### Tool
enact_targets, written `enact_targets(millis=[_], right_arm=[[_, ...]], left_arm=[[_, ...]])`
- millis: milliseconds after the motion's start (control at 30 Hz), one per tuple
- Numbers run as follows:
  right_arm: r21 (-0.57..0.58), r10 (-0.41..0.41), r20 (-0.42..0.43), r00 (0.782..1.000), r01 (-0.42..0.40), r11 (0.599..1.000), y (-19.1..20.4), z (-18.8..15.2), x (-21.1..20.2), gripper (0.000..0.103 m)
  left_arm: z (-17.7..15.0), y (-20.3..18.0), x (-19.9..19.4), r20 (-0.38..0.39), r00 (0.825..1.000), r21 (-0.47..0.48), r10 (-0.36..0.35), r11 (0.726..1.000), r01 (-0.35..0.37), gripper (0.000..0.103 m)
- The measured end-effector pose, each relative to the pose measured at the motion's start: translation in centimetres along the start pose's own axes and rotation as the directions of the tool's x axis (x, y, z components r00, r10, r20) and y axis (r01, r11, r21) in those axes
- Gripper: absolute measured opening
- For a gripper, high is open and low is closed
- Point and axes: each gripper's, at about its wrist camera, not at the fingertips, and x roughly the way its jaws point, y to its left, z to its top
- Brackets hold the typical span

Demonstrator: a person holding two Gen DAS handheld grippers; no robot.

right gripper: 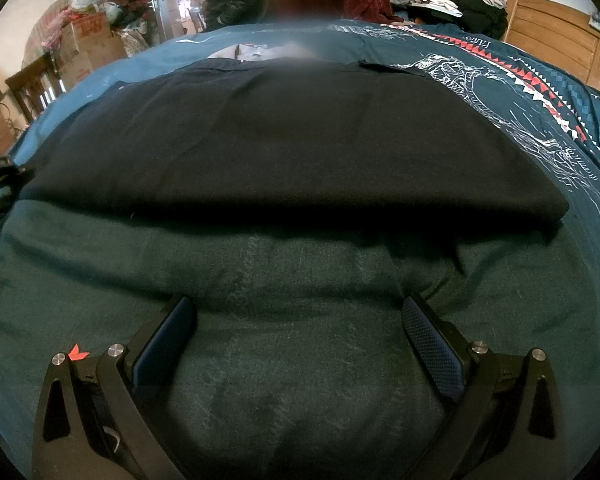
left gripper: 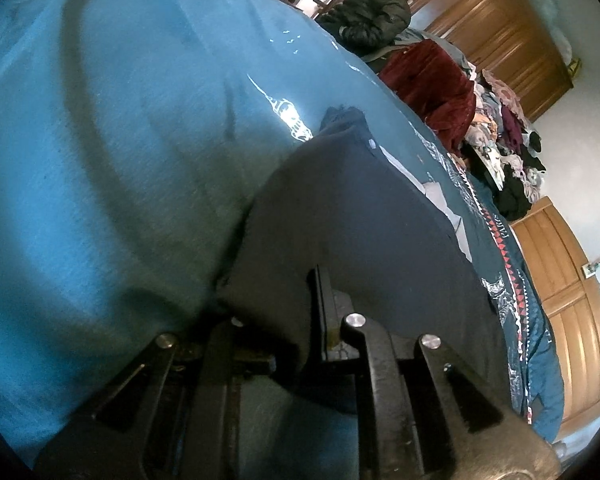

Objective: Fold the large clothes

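Now L gripper [left gripper: 300,320] pinches dark garment [left gripper: 360,220], R gripper [right gripper: 300,344] agape

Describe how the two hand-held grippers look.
Right hand-held gripper: black angular linkage arms, silver round pins, dark blue textured pads, a small red arrow marking. Left hand-held gripper: the same black linkage arms with silver pins; its pads are hidden.

You can make out "PARIS" printed in white on the teal bedspread [left gripper: 505,236] near its red-triangle border; no other lettering is legible.
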Motion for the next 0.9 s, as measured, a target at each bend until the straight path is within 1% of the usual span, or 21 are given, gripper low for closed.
enact_targets(millis=[200, 233, 300, 367, 433, 500, 533, 567, 600, 633, 700, 800, 833, 900], right_arm=[[-0.007, -0.012, -0.002, 1.000, 0.012, 1.000, 0.2, 0.1, -0.1, 0.103], [-0.011, -0.020, -0.004, 1.000, 0.020, 1.000, 0.4, 0.1, -0.1, 0.103], [-0.026, -0.041, -0.021, 0.999, 0.041, 0.999, 0.8, 0.3, -0.1, 0.103], [-0.046, -0.064, -0.055, 0.996, 0.061, 0.997, 1.1, 0.8, -0.2, 0.103], [-0.066, -0.068, -0.105, 0.992, 0.061, 0.996, 1.3, 1.4, -0.1, 0.103], [-0.085, -0.058, -0.185, 0.981, 0.043, 0.995, 1.1, 2.3, 0.1, 0.103], [-0.101, -0.058, -0.229, 0.972, 0.036, 0.994, 1.1, 2.8, 0.2, 0.103], [-0.114, -0.067, -0.272, 0.960, 0.037, 0.993, 1.0, 3.3, 0.3, 0.102], [-0.118, -0.072, -0.312, 0.947, 0.036, 0.992, 0.9, 3.8, 0.2, 0.098], [-0.111, -0.064, -0.368, 0.928, 0.024, 0.994, 0.6, 4.4, 0.0, 0.094], [-0.134, -0.044, -0.476, 0.878, -0.022, 0.991, 0.0, 5.8, -0.5, 0.094], [-0.183, -0.054, -0.576, 0.816, -0.065, 0.981, -1.3, 8.0, -1.1, 0.094], [-0.190, -0.059, -0.611, 0.789, -0.073, 0.979, -2.0, 8.8, -1.1, 0.094], [-0.199, -0.074, -0.691, 0.719, -0.091, 0.976, -3.2, 9.8, -0.1, 0.094]], left_arm=[[-0.1, -0.2, 0.1, 0.004, 1.000, 0.016, 0.017, 1.000, -0.018, 0.015], [-0.1, -0.4, 0.1, 0.005, 1.000, 0.027, 0.029, 0.999, -0.029, 0.015], [-0.2, -1.1, 0.2, 0.006, 0.997, 0.063, 0.073, 0.995, -0.073, 0.015], [-0.3, -1.9, 0.3, 0.006, 0.992, 0.101, 0.123, 0.987, -0.123, 0.017], [-0.3, -2.5, 0.4, 0.003, 0.988, 0.136, 0.151, 0.979, -0.150, 0.022], [-0.3, -2.2, 0.4, -0.001, 0.990, 0.128, 0.141, 0.982, -0.140, 0.022], [-0.2, -1.9, 0.4, -0.005, 0.992, 0.120, 0.130, 0.984, -0.128, 0.022], [-0.2, -1.9, 0.4, -0.005, 0.992, 0.120, 0.127, 0.985, -0.126, 0.022], [-0.1, -1.8, 0.4, -0.004, 0.992, 0.122, 0.127, 0.985, -0.125, 0.023], [-0.1, -1.8, 0.3, -0.002, 0.992, 0.123, 0.126, 0.985, -0.125, 0.023], [-0.2, -1.7, 0.3, 0.001, 0.993, 0.124, 0.121, 0.985, -0.121, 0.023], [-0.2, -1.5, 0.1, 0.001, 0.995, 0.114, 0.105, 0.988, -0.104, 0.023], [-0.2, -1.5, 0.1, 0.000, 0.995, 0.113, 0.101, 0.989, -0.101, 0.023], [-0.1, -1.5, 0.0, -0.001, 0.995, 0.110, 0.095, 0.989, -0.095, 0.023]])
